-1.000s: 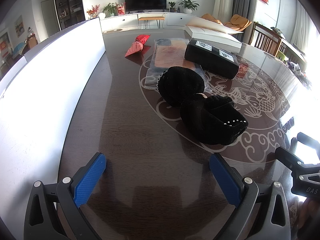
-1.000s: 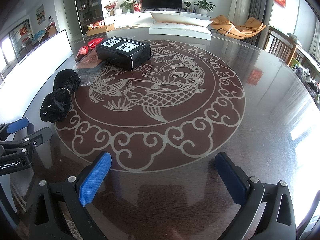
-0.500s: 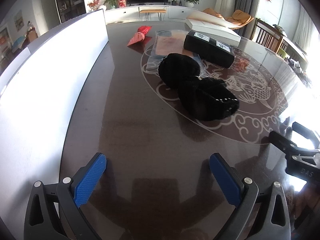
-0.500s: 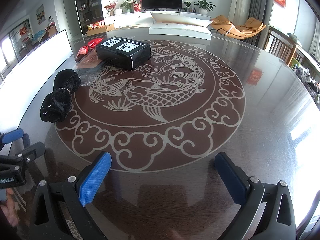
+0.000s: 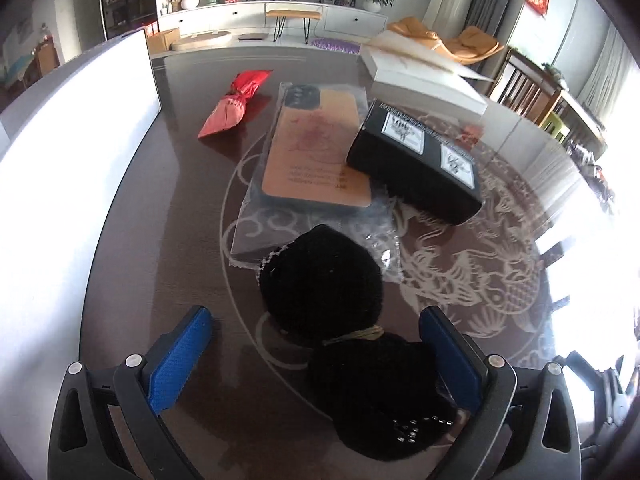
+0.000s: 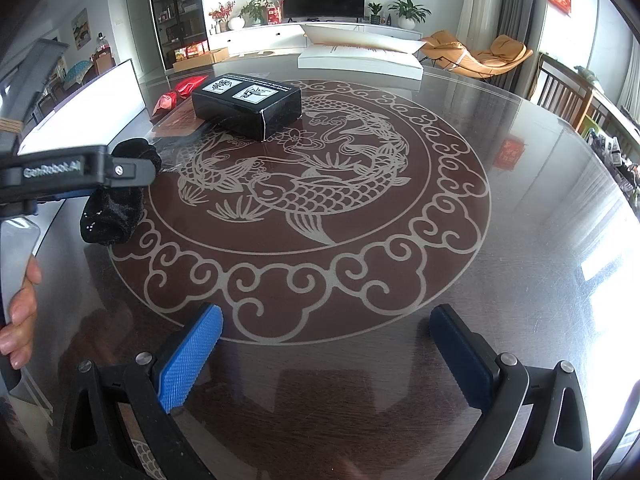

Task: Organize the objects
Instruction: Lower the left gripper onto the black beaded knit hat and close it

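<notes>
A pair of black fuzzy pieces joined by a tan tie lies on the dark round table. The nearer piece, with small silver studs, sits between the fingers of my left gripper, close to the right finger. That gripper is open and not pressing on it. My right gripper is open over bare table with nothing between its fingers. In the right wrist view the left gripper's black frame covers part of the black pair.
Beyond the pair lie an orange packet in a clear bag, a black box partly on it, a red pouch and a white box. A white board runs along the left. A hand holds the left gripper.
My left gripper has moved forward to the black pair, so the nearer piece now lies between its open fingers. The right gripper has stayed in place.
</notes>
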### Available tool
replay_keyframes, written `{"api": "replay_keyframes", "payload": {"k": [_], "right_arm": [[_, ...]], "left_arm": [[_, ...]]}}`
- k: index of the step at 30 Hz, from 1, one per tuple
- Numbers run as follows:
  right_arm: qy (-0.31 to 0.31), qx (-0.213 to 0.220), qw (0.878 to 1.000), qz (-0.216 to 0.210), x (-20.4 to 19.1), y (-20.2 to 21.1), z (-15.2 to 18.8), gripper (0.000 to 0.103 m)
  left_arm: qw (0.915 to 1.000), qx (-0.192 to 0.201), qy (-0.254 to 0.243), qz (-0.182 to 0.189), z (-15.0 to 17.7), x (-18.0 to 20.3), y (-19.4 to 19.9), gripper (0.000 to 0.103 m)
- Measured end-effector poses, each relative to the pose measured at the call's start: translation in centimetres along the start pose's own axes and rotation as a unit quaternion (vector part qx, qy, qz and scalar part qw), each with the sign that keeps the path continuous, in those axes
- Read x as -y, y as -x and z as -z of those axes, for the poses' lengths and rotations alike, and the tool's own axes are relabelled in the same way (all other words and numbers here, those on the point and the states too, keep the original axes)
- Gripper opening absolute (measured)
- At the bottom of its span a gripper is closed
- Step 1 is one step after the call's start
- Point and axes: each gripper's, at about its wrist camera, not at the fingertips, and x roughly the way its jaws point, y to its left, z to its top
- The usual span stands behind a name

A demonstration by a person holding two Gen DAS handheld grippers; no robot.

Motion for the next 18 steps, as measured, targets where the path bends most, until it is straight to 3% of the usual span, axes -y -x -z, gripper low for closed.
{"api": "replay_keyframes", "payload": {"k": [3, 10, 15, 16, 18], "right_arm": [[0.000, 0.000, 1.000, 0.000, 0.0, 0.0, 0.0, 0.103], [0.000, 0.000, 1.000, 0.000, 0.0, 0.0, 0.0, 0.103], [0.000, 0.000, 1.000, 0.000, 0.0, 0.0, 0.0, 0.103], [0.000, 0.000, 1.000, 0.000, 0.0, 0.0, 0.0, 0.103], [0.000, 0.000, 1.000, 0.000, 0.0, 0.0, 0.0, 0.103]], "left_arm": [[0.9983, 0.003, -0.041, -0.040, 0.5, 0.8, -0.7, 0.103], [0.9973, 0.038, -0.055, -0.031, 1.3, 0.6, -0.7, 0.103], [0.9968, 0.030, -0.070, -0.024, 0.9, 0.5, -0.6, 0.103], [0.9967, 0.035, -0.069, -0.026, 1.0, 0.4, -0.4, 0.101], [0.9959, 0.056, -0.066, -0.028, 1.6, 0.1, 0.4, 0.079]]}}
